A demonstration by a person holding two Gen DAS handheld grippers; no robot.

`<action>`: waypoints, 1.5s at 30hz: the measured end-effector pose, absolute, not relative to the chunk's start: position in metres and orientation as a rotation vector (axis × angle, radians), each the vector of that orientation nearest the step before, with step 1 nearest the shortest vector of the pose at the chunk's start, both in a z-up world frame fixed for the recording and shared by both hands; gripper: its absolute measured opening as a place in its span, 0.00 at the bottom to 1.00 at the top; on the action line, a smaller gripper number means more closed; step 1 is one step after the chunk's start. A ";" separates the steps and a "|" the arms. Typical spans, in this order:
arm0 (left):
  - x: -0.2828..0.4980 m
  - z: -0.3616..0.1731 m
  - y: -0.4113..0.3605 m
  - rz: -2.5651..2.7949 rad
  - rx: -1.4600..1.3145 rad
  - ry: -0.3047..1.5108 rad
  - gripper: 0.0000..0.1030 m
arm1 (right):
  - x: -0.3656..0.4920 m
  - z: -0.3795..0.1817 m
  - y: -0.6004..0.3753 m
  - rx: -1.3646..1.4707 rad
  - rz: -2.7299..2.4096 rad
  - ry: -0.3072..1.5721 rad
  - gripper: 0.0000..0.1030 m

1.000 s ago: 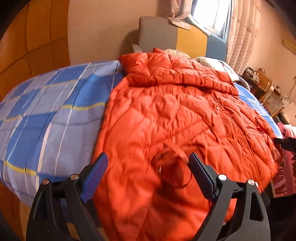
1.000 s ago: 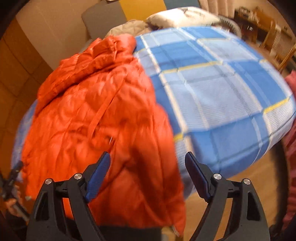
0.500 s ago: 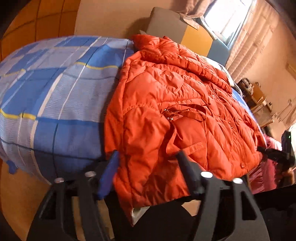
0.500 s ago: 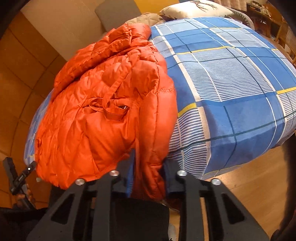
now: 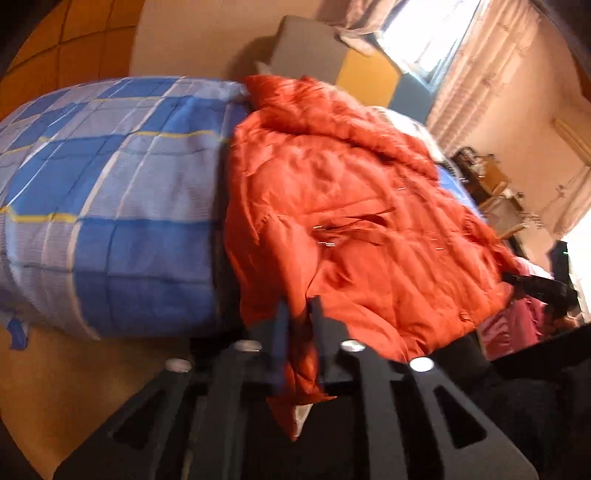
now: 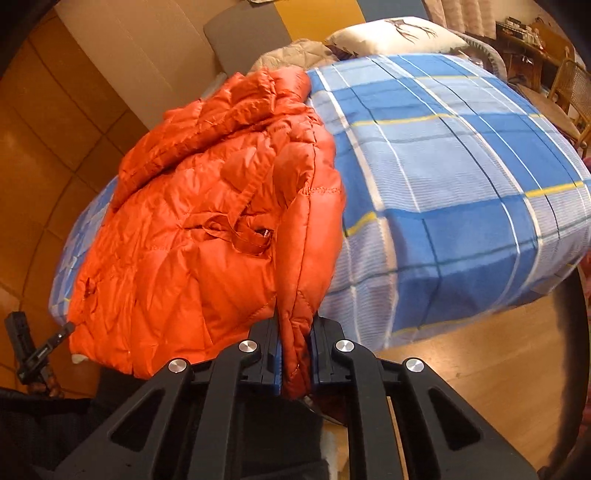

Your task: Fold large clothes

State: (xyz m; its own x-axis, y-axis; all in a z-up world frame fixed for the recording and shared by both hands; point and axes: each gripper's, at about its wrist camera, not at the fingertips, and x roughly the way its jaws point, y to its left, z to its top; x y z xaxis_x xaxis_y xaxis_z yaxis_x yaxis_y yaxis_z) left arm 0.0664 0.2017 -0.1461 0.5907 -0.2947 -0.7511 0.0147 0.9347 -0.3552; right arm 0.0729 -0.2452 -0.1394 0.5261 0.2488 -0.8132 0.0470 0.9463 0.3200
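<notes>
An orange puffer jacket (image 6: 192,236) lies spread on the bed (image 6: 461,192), over the blue checked cover with its white and yellow lines. Its hem hangs off the bed's near edge and its collar end lies toward the grey and yellow headboard (image 6: 258,26). Seen from the right wrist, the jacket takes up the left part of the bed and the cover beside it is bare; a white pillow (image 6: 391,33) sits at the head of the bed, beyond the jacket's collar.

The right gripper (image 6: 293,354) has its jaws clamped on the jacket's hem at the bed's near edge, the orange fabric squeezed into a narrow fold between the blue pads, and they are closing tighter. A loose orange strap (image 6: 243,236) loops on top of the jacket, further up the bed from that grip.

The left gripper (image 5: 297,347) holds the other hem corner at the bed's near edge. This view is blurred, but a bunch of fabric clearly sits between its jaws and a pale lining corner hangs below them; the jaws are easing apart slightly around that thicker wad.

Wooden furniture (image 5: 491,184) stands beyond the far side of the bed, below a curtained window (image 5: 436,40).
</notes>
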 end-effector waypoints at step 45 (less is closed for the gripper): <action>0.227 -0.051 0.226 -0.357 -0.431 0.672 0.09 | 0.238 -0.039 -0.229 0.467 0.214 0.712 0.09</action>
